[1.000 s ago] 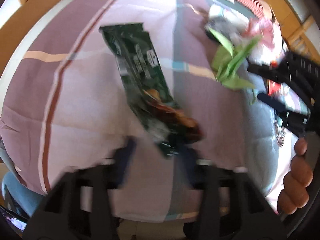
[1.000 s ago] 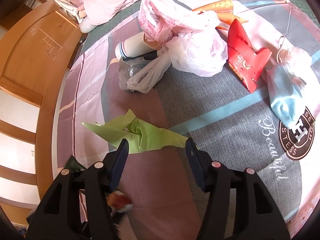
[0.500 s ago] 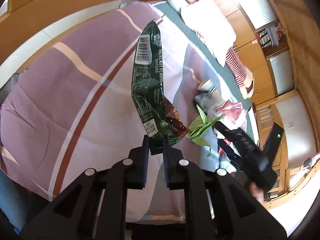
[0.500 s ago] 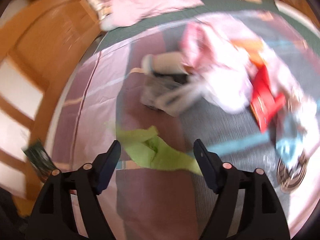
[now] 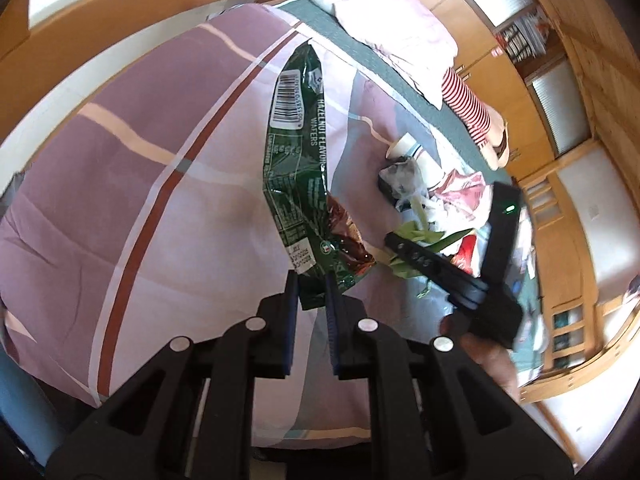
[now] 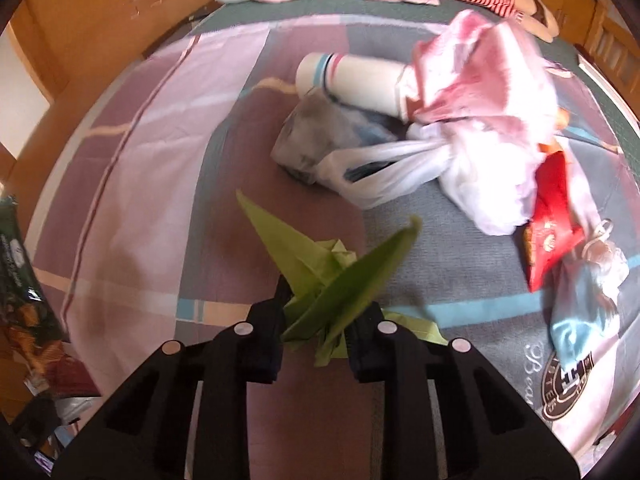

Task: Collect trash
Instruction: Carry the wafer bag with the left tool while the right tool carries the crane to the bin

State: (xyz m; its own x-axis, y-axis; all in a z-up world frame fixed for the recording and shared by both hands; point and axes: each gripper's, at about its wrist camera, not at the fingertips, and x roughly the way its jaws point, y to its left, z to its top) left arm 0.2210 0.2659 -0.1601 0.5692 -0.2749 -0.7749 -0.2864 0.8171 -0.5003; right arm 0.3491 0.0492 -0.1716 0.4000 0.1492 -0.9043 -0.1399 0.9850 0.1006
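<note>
Two claws work over a bed (image 5: 132,184) covered in a mauve, pink and grey patchwork quilt. On the left, the left claw (image 5: 311,280) is pressed nearly together, pinching the lower end of a dark green hazelnut wafer wrapper (image 5: 298,152). A second ago that wrapper lay flat on the quilt; now it hangs raised above it, barcode end up. To its right, the right claw (image 6: 318,320) has just been closing, and a crumpled lime green paper (image 6: 332,276) that lay between its spread pads half a second ago is now caught between them, its points sticking up and forward. Seen from the left wrist, a hand (image 5: 486,354) carries that right claw low over the litter.

Further right, more trash lies on the quilt: a white paper cup (image 6: 352,82) on its side, a grey plastic bag (image 6: 316,140), a knotted white plastic bag (image 6: 460,164) under a pink one (image 6: 480,76), and a red snack packet (image 6: 550,216). With both claws loaded, two pieces look ready for disposal; no bin is visible.
</note>
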